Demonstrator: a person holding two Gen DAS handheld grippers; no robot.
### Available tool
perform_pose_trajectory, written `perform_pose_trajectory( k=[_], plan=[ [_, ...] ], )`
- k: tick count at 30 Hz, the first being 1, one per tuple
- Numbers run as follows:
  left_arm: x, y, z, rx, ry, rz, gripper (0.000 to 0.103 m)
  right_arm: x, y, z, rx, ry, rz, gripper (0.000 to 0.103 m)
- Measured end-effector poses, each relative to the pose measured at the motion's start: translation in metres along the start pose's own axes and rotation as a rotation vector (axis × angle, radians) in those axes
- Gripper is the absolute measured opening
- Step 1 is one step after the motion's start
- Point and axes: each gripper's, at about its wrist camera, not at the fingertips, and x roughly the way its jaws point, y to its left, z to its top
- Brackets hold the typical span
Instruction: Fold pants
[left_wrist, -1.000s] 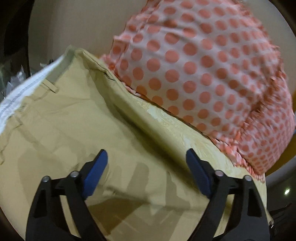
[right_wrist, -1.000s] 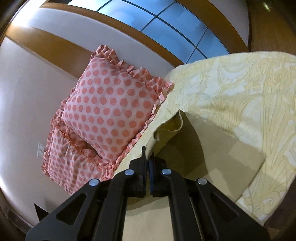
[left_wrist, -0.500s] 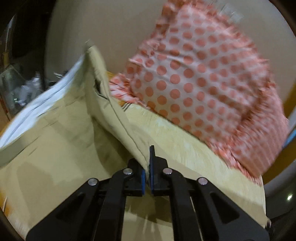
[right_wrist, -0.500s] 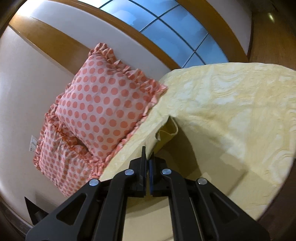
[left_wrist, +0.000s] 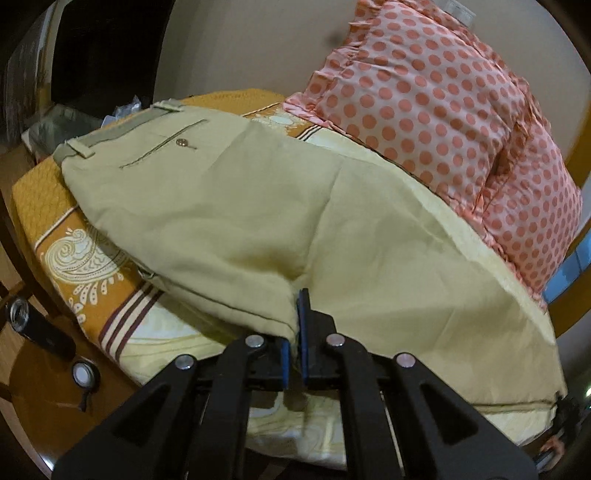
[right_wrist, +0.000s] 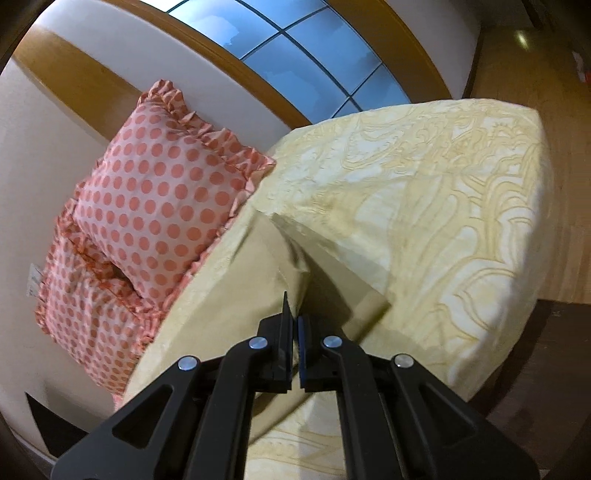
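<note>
Gripping khaki trousers (left_wrist: 258, 206) spread on the bedspread (left_wrist: 74, 229): left gripper (left_wrist: 297, 332) and right gripper (right_wrist: 294, 332) both pinched on fabric edges. Best practice, judged: carry both edges level, aligning seams before release

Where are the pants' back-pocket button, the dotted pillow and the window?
button (left_wrist: 180, 141), left wrist view, its centre on the pocket.
pillow (right_wrist: 159, 192), right wrist view, middle of the upper pillow's face.
window (right_wrist: 295, 48), right wrist view, a blue pane.
</note>
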Motion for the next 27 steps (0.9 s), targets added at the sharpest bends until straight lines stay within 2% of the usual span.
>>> perform_pose_trajectory(
  k=[1, 3, 4, 5, 6, 8, 10, 11, 13, 14, 15, 17, 19, 22, 24, 27],
  plan=[
    [-0.003, 0.0, -0.003, 0.019, -0.013, 0.004, 0.006, -0.004, 0.002, -0.002, -0.025, -0.01, -0.027, 0.002],
    [-0.011, -0.001, -0.007, 0.055, -0.035, 0.01, 0.015, -0.014, 0.003, -0.004, -0.028, -0.03, -0.08, 0.017],
    [-0.017, -0.001, -0.008, 0.062, -0.048, 0.014, 0.018, -0.023, -0.002, -0.006, 0.0, -0.062, -0.099, 0.047],
    [-0.024, -0.001, -0.01, 0.071, -0.064, 0.02, 0.023, -0.029, -0.004, -0.007, 0.017, -0.09, -0.106, 0.069],
    [-0.03, 0.0, -0.011, 0.081, -0.08, 0.029, 0.029, -0.034, -0.006, -0.009, 0.026, -0.118, -0.115, 0.069],
    [-0.045, 0.002, -0.013, 0.096, -0.114, 0.029, 0.029, -0.034, -0.007, -0.011, 0.005, -0.119, -0.127, 0.068],
    [-0.055, 0.003, -0.012, 0.094, -0.144, 0.058, 0.045, -0.031, -0.003, -0.013, -0.013, -0.115, -0.127, 0.064],
    [-0.06, 0.004, -0.011, 0.093, -0.171, 0.076, 0.052, -0.025, -0.002, -0.015, -0.005, -0.086, -0.091, 0.053],
    [-0.07, 0.006, -0.006, 0.086, -0.218, 0.079, 0.053, -0.019, 0.007, -0.02, -0.041, -0.087, -0.088, 0.051],
    [-0.072, 0.007, -0.003, 0.082, -0.232, 0.076, 0.057, -0.016, 0.011, -0.022, -0.069, -0.094, -0.094, 0.048],
    [-0.073, 0.008, -0.001, 0.081, -0.243, 0.074, 0.064, -0.012, 0.013, -0.024, -0.079, -0.086, -0.08, 0.041],
    [-0.069, 0.013, 0.006, 0.079, -0.252, 0.092, 0.065, -0.008, 0.014, -0.025, -0.096, -0.091, -0.07, 0.006],
    [-0.064, 0.021, 0.011, 0.054, -0.244, 0.092, 0.065, -0.006, 0.022, -0.022, -0.114, -0.091, -0.017, 0.006],
    [-0.057, 0.038, 0.014, -0.001, -0.237, 0.103, 0.067, -0.007, 0.07, -0.022, -0.241, -0.104, 0.078, 0.006],
    [-0.053, 0.046, 0.016, -0.026, -0.236, 0.114, 0.069, -0.006, 0.113, -0.027, -0.33, -0.087, 0.16, 0.006],
    [-0.051, 0.059, 0.019, -0.063, -0.239, 0.124, 0.071, -0.001, 0.199, -0.053, -0.474, -0.023, 0.348, 0.006]
  ],
)
